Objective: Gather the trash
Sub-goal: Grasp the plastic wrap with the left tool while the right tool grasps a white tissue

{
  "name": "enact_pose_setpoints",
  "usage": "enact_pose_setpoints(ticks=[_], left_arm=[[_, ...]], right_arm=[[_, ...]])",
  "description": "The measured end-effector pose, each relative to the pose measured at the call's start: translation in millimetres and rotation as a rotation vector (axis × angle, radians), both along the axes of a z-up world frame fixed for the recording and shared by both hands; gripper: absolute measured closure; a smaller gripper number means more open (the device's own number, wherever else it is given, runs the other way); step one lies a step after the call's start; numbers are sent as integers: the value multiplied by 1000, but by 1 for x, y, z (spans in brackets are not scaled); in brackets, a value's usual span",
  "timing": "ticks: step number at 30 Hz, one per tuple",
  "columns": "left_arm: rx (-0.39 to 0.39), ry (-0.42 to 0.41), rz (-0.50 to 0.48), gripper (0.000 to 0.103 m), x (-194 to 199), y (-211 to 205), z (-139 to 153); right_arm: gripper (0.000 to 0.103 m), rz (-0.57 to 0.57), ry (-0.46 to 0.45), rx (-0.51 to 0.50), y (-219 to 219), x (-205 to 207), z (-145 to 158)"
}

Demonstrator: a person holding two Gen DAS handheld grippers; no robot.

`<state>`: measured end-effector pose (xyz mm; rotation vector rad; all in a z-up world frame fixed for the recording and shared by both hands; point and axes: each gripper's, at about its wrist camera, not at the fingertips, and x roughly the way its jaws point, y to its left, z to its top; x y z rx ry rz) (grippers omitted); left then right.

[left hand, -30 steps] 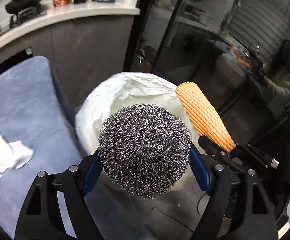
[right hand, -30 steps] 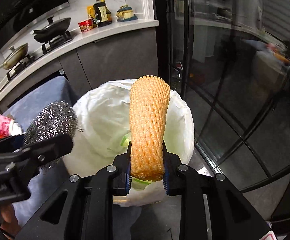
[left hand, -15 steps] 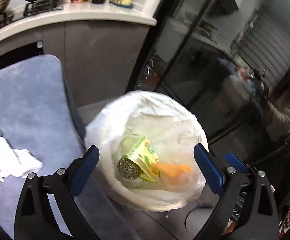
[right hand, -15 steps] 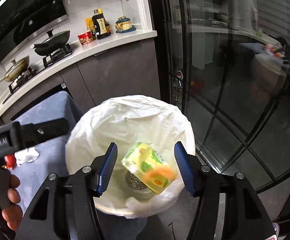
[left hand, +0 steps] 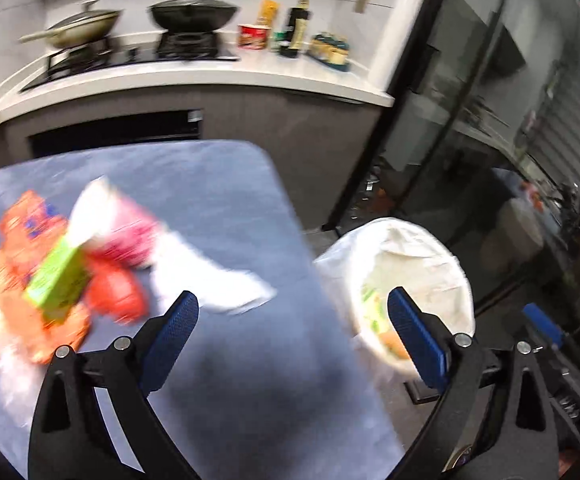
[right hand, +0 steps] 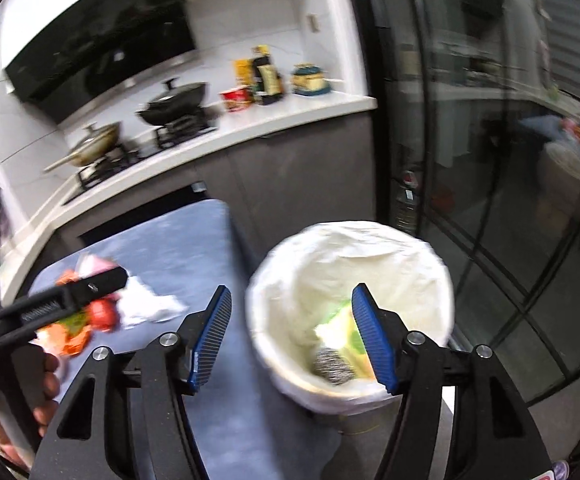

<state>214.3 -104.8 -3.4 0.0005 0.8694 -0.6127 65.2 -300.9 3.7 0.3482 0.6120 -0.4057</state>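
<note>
1. Hand-held grippers: left hand-held gripper (left hand: 290, 336) and right hand-held gripper (right hand: 290, 336), ribbed blue pads, both spread wide, empty.
2. Trash pile (left hand: 70, 256): crumpled wrappers and tissue, table's (left hand: 230, 184) left side.
3. Bin (right hand: 350, 280): round, white plastic liner, off the table's right edge, holding wiry steel scourer (right hand: 334, 366).

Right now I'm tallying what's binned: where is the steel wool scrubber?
In the right wrist view, the steel wool scrubber lies at the bottom of the white-lined trash bin, beside a yellow-green carton.

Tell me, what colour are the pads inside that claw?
Blue, with a fine ribbed texture on black arms; the pads of the right claw show clearest in the right wrist view.
</note>
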Motion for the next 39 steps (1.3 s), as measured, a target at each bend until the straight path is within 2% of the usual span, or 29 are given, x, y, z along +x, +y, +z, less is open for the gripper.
enact_pose_setpoints(ticks=[5,6,10,13,18,24,30,36,39], left_arm=[[47,-21,151,11,1,66,-2],[68,-34,203,11,1,85,-3],[148,-56,310,7,4,132,-7],[164,-34,345,7,9,160,-16],[171,36,380,7,21,196,-43],[167,80,386,7,29,204,-66],[173,110,391,9,41,204,-83],[180,139,369,33,44,201,-94],[174,138,372,40,41,200,-94]], right_arm=[[39,133,-8,-3,61,14,8],[39,157,-6,1,71,18,7],[39,253,22,5,118,40,-3],[39,309,48,27,145,58,-13],[39,362,83,-3,181,88,-26],[39,362,123,-21,188,121,-44],[39,319,165,-37,170,154,-63],[39,306,211,-47,147,191,-83],[39,325,230,-69,144,208,-91]])
